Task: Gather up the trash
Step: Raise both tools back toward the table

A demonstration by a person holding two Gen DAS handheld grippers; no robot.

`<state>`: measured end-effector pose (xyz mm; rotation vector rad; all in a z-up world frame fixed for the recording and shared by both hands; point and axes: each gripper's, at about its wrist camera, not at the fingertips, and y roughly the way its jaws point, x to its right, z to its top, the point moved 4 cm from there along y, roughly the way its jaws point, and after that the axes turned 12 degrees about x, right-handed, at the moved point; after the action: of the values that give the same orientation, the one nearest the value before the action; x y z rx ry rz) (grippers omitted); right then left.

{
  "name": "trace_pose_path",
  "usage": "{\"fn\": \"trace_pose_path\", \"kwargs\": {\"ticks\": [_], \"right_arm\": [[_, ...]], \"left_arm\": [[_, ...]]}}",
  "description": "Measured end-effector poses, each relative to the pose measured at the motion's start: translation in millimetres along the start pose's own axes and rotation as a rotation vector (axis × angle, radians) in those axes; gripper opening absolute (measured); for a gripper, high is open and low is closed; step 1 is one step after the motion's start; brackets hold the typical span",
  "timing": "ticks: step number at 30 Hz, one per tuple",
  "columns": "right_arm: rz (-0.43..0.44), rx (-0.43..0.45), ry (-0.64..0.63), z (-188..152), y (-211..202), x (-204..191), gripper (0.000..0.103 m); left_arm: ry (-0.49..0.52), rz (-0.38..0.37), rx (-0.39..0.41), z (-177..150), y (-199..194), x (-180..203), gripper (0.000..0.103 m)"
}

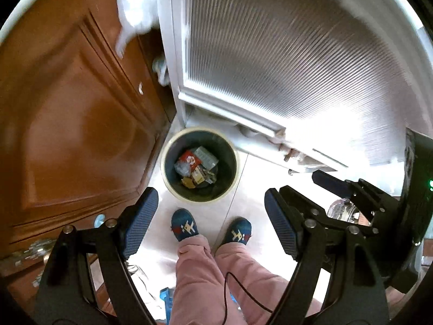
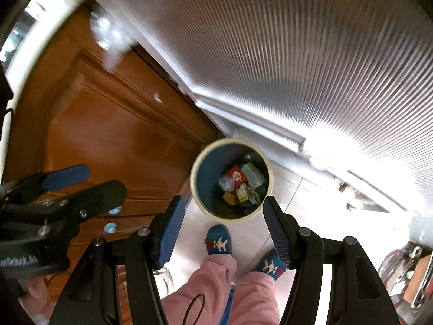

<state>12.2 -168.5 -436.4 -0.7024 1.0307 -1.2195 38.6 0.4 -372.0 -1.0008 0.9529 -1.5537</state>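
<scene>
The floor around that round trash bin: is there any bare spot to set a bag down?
Bare pale tile lies right of the trash bin, bordered by the white ribbed-glass door frame, and a smaller strip between the bin and the person's blue slippers. Left is crowded: the bin stands close against the brown wooden door. Inside, wrappers cover the bottom.

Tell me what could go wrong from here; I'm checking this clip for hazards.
The trash bin sits in a tight corner between the wooden door and the ribbed glass door, so either open gripper, left gripper or right gripper, might knock them. A black cable dangling by the slippers could snag.
</scene>
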Motion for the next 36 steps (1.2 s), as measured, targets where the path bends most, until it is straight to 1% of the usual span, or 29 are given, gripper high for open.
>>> {"fn": "trace_pose_path", "kwargs": {"ticks": [1,5,9,14,17,21,22,27,30,32,36], "right_arm": [[0.003,0.009,-0.006,3.5,-8.7,-3.3,0.061],[0.017,0.063,-0.041,19.8,-66.0,-15.5,0.061],[0.031,0.115,-0.083,35.5,-110.8,-26.1,0.061],[0.039,0.202,-0.136,55.0,-170.4,-35.2,0.061],[0.039,0.254,-0.158,67.2,-195.9,-32.8,0.061],[0.029,0.319,-0.186,85.4,-228.9,-26.4,0.061],[0.027,0.331,-0.189,90.2,-238.4,-25.5,0.061],[0.019,0.404,-0.206,113.1,-276.5,-15.8,0.061],[0.012,0.436,-0.208,129.8,-293.5,-8.7,0.061],[0.008,0.449,-0.204,139.3,-297.8,-5.2,0.061],[-0.013,0.477,-0.202,167.7,-311.0,7.7,0.061]], "left_arm": [[0.007,-0.002,0.016,5.1,-16.2,3.2,0.078],[0.032,0.002,0.074,22.6,-69.8,11.7,0.078],[0.045,0.004,0.130,36.6,-118.4,20.9,0.078],[0.057,0.000,0.192,50.5,-167.4,33.1,0.078],[0.065,0.003,0.232,59.2,-194.6,39.3,0.078],[0.070,0.011,0.274,71.5,-221.7,50.2,0.078],[0.071,0.014,0.281,72.7,-222.2,51.5,0.078],[0.087,0.065,0.342,92.9,-245.4,62.6,0.078],[0.092,0.088,0.380,106.8,-257.9,69.3,0.078],[0.092,0.092,0.397,115.5,-263.9,72.3,0.078],[0.092,0.075,0.408,137.4,-271.7,76.3,0.078]]}}
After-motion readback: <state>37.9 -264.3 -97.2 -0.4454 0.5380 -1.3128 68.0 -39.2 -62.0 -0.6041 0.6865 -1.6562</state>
